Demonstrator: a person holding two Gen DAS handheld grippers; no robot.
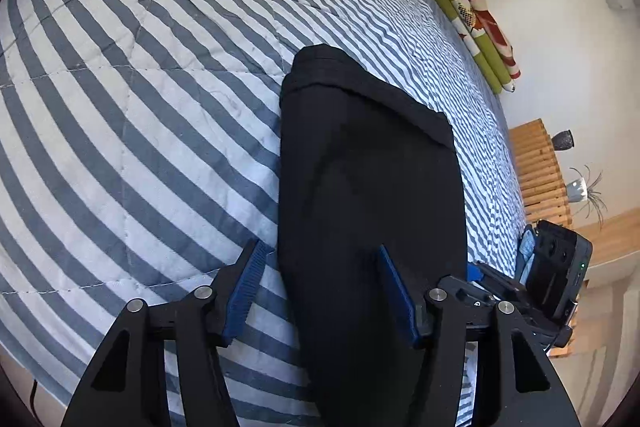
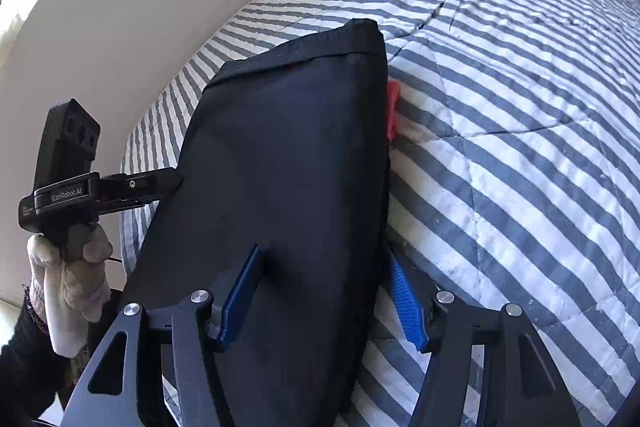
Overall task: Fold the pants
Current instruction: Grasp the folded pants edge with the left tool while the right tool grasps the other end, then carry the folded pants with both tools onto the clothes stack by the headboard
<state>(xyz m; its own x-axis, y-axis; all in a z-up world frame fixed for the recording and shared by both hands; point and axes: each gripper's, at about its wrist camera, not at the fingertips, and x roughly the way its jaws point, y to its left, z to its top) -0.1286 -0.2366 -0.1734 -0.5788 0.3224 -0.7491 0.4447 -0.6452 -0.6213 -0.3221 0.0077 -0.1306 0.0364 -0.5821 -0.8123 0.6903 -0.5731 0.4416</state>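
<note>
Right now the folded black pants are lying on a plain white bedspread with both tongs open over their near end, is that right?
Not quite: the bedspread is striped grey and white, not plain white, as the left wrist view shows. The rest holds: the folded black pants lie on it, and the left tongs and right tongs are open over their near end.

"GenRobot.AI" on left claw point(image 2: 176, 183)

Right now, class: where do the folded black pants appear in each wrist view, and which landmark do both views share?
Left wrist view: black pants run from bottom centre up to the middle.
Right wrist view: the pants fill the centre-left.
Shared landmark: the striped quilt lies beneath them in both views.
</note>
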